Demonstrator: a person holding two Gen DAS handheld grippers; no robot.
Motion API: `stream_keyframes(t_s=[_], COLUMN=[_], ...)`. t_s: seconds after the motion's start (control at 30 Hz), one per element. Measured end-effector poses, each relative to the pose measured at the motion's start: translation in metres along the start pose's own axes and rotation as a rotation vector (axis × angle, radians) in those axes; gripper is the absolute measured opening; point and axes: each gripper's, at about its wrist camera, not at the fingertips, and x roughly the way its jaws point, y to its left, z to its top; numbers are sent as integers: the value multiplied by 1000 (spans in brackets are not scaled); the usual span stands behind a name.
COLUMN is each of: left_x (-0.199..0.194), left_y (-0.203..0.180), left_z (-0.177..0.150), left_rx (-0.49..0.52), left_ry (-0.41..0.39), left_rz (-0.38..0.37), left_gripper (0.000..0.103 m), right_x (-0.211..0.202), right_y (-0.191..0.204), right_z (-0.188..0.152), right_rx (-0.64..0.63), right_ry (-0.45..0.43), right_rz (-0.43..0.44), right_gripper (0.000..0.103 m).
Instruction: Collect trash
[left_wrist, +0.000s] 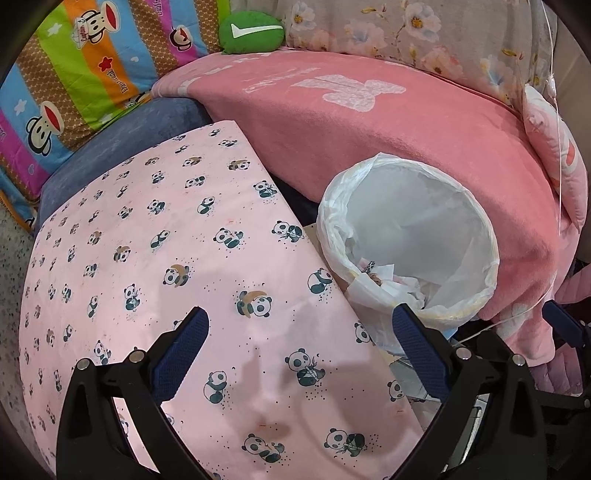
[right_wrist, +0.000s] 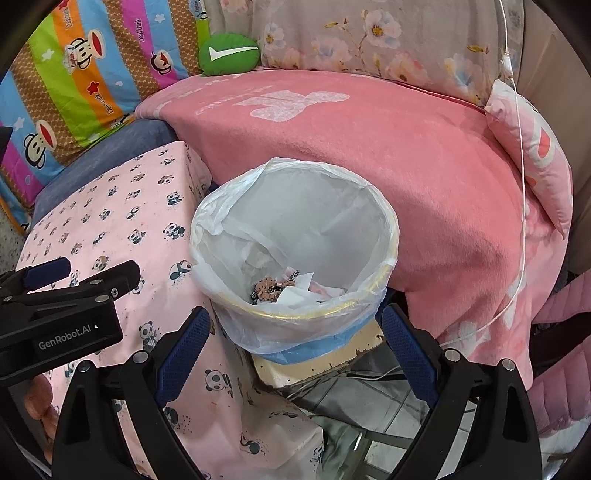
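Observation:
A bin (right_wrist: 332, 214) lined with a white plastic bag stands beside a table covered in pink panda cloth (right_wrist: 110, 221). Crumpled paper and wrappers (right_wrist: 284, 290) lie at its bottom. My right gripper (right_wrist: 295, 315) is open just in front of the bin's near rim, holding nothing. In the left wrist view the bin (left_wrist: 424, 206) is to the right, with the trash (left_wrist: 384, 284) inside. My left gripper (left_wrist: 300, 314) is open and empty over the panda cloth (left_wrist: 166, 240). The left gripper (right_wrist: 98, 269) also shows at the left edge of the right wrist view.
A pink blanket (right_wrist: 369, 147) covers the seat behind the bin. A green cushion (right_wrist: 229, 53), a striped monkey-print quilt (right_wrist: 74, 74) and a floral pillow (right_wrist: 369, 33) lie at the back. A thin white cable (right_wrist: 522, 184) hangs at right. The bin stands on a worn cream box (right_wrist: 321, 362) above tiled floor.

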Motion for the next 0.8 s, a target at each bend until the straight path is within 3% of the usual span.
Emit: stream_keyframes(t_s=[0.8], left_x=[-6], left_y=[-9], left_z=[0], left_rx=[30], left_ry=[-15], left_rz=[38], left_gripper=[96], right_x=[6], right_y=[-25], right_z=[3], right_rx=[30], right_ry=[4], right_rz=[-10], right_gripper=[92])
